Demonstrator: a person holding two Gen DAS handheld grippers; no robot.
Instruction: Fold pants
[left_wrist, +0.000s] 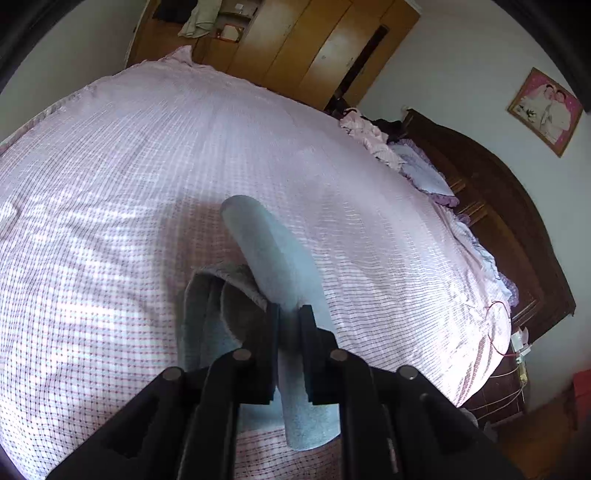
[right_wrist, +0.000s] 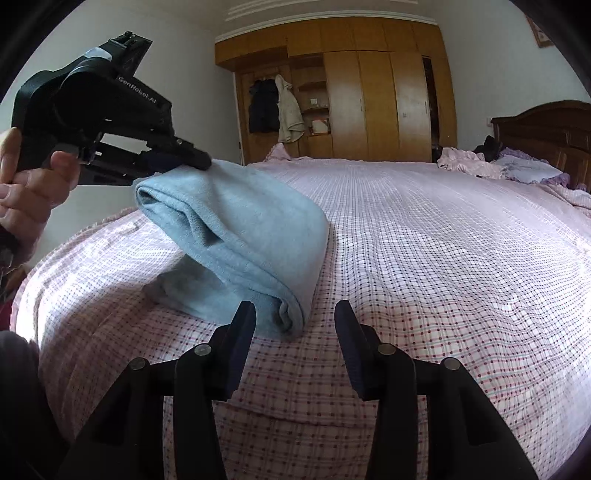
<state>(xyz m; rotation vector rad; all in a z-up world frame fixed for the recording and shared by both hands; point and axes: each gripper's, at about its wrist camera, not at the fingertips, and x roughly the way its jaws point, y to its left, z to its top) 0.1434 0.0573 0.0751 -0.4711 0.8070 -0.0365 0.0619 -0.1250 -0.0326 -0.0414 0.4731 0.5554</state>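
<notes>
The light blue fleece pants (right_wrist: 240, 236) lie partly folded on the pink checked bed near its front left corner. My left gripper (left_wrist: 290, 314) is shut on a folded edge of the pants (left_wrist: 273, 254) and holds it lifted above the bed. It also shows in the right wrist view (right_wrist: 199, 162), at the pants' upper left end. My right gripper (right_wrist: 295, 314) is open and empty, just in front of the pants' lower folded end, above the bedspread.
The bedspread (right_wrist: 443, 258) stretches wide to the right and back. Crumpled pink and purple bedding (right_wrist: 498, 166) lies by the dark wooden headboard (right_wrist: 546, 129). A wooden wardrobe (right_wrist: 369, 103) stands behind the bed. Cables (left_wrist: 517, 354) hang at the bedside.
</notes>
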